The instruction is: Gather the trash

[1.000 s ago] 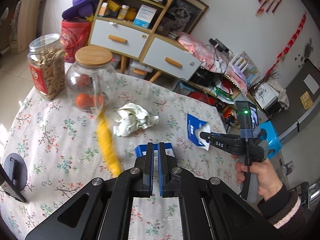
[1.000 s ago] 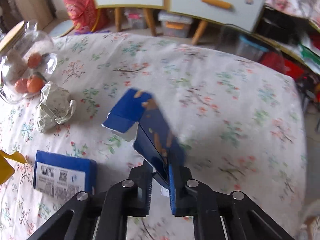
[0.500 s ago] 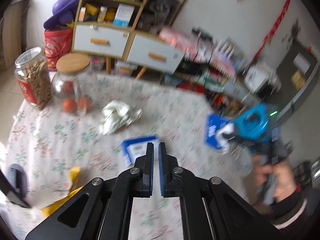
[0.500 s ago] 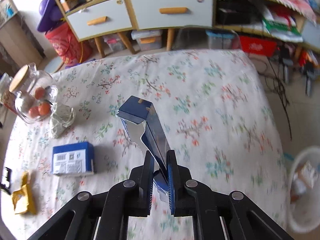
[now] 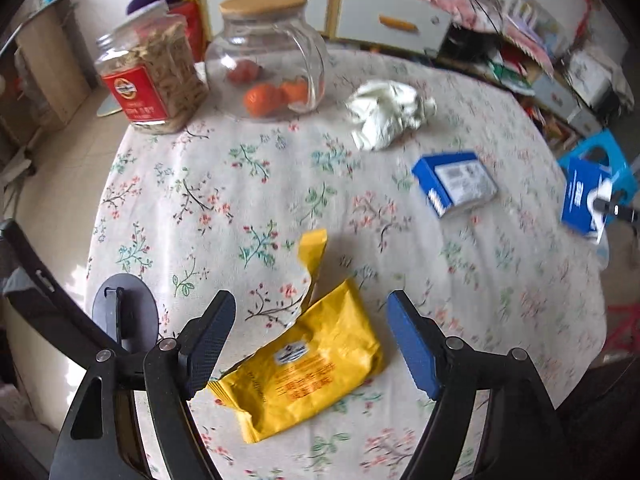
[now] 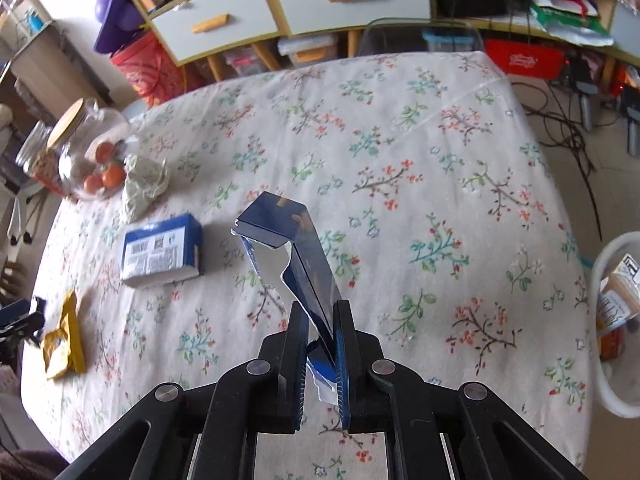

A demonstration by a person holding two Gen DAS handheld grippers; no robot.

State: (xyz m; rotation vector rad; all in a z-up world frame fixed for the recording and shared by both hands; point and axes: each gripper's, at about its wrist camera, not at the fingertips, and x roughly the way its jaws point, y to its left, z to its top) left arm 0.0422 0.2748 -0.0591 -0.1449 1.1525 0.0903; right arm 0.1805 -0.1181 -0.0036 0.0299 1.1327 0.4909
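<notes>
Yellow wrapper (image 5: 308, 364), airborne a second ago, now lies flat on the floral tablecloth (image 5: 224, 200), and the left gripper (image 5: 310, 344) has dropped over it; its jaws have just been opening and now stand spread wide, one finger on each side of the wrapper, pads not pressing it. Right gripper (image 6: 320, 360) has swung away from the table middle toward the white bin (image 6: 616, 320) off the table edge, and its jaws are pressed together, pinching a torn flattened blue carton (image 6: 288, 248) by its lower end.

Landmark: the blue box (image 5: 456, 184). It lies label up on the cloth. Crumpled white paper (image 5: 384, 114) sits just beyond it, toward the glass jar of oranges (image 5: 268, 64). The yellow wrapper is on the near side of the box, well apart from it. The snack jar with red label (image 5: 152, 76) stands beside the glass jar, farthest from the box.

Still to collect, judging by the table: wrapper, blue box, white paper.

Risks: the wrapper is thin and flat, so the pads may close on cloth instead and drag the tablecloth, or skid over the film and miss. Its torn strip could slip free. The carton is held only at one end; a quick swing may twist it out before it reaches the bin.
</notes>
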